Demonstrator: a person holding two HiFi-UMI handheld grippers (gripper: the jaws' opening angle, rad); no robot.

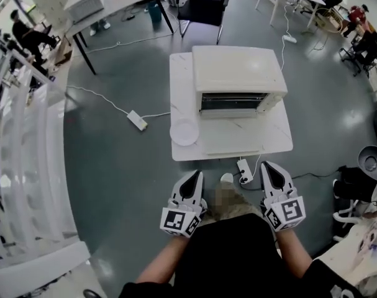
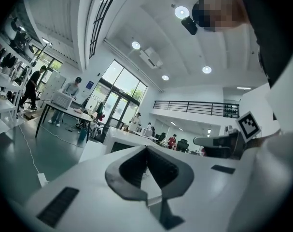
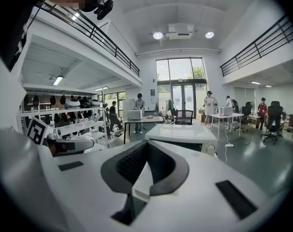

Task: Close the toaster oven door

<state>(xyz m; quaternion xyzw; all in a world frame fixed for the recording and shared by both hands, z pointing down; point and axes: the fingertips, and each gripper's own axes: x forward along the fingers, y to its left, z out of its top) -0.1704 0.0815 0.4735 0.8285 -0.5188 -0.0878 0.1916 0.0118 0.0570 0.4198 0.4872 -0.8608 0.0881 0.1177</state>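
white left hand-held gripper, right hand-held gripper: seemingly clenched empty, pointing forward.

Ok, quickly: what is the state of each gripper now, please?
Left gripper: closed, holding nothing.
Right gripper: closed, holding nothing.

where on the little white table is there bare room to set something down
Bare: the table strip left of the toaster oven, behind the plate, and the front right corner beside the open door. Crowded: front middle, taken by the door, and front left, filled by the plate.
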